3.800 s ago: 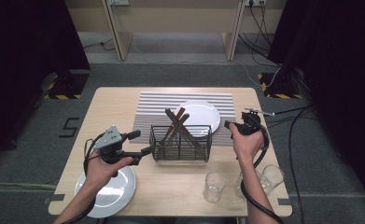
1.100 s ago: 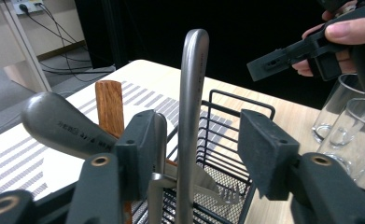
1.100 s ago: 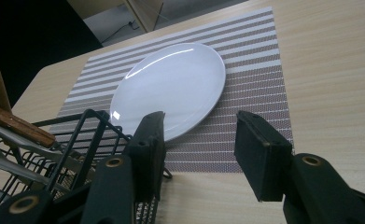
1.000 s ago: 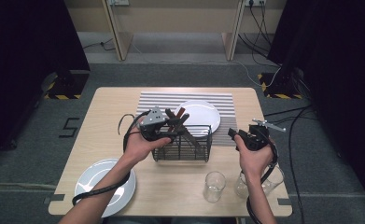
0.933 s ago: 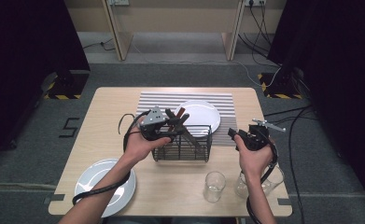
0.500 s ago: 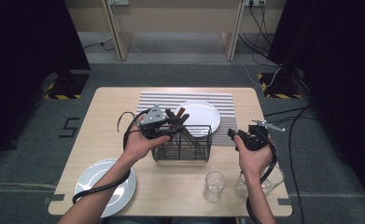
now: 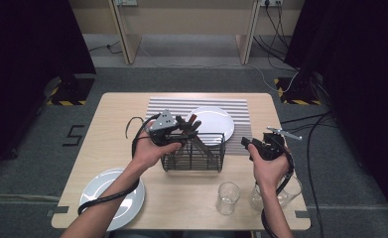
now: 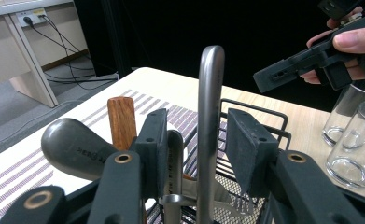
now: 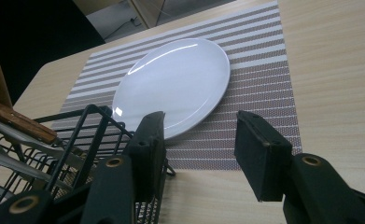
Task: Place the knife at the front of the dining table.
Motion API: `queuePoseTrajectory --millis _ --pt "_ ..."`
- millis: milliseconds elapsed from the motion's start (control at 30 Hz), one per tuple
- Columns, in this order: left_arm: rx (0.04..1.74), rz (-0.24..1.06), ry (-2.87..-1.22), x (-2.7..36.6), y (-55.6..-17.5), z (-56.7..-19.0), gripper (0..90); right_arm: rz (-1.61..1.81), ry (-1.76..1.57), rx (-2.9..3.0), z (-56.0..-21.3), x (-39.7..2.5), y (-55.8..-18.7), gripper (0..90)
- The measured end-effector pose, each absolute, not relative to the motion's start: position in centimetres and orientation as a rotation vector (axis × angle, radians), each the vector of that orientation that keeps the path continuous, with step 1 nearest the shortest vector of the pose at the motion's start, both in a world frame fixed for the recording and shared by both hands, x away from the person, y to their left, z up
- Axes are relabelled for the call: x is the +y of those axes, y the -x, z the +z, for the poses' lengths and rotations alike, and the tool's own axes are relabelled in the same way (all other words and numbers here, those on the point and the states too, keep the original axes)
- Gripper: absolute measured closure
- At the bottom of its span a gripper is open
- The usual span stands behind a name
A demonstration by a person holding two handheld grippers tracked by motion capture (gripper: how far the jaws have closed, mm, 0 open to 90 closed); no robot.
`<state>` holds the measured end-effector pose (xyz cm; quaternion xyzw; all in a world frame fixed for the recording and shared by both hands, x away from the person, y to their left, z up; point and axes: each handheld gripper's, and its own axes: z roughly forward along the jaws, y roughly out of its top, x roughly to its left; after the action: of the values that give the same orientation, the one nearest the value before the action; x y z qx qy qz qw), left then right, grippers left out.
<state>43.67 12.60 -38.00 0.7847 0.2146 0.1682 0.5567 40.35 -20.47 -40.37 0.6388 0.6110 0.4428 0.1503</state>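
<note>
A dark "5" [image 7: 73, 135] is marked on the grey floor left of the table [image 7: 117, 106], readable in the high view. In the left gripper view, the grey utensil handle [image 8: 75, 148] just left of the left gripper [image 8: 196, 149] carries a short line of stamped lettering, too small and blurred to read, possibly a maker's mark. No other text, label or brand can be read on the plates, glasses, basket or mat.
</note>
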Motion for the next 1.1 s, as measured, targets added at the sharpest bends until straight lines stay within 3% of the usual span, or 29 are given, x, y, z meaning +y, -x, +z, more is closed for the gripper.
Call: queuePoseTrajectory --millis 1100 --pt "0.477 0.348 -1.846 12.71 -43.59 -38.63 77.2 1.277 -1.845 1.768 -40.66 -20.43 -40.43 52.7"
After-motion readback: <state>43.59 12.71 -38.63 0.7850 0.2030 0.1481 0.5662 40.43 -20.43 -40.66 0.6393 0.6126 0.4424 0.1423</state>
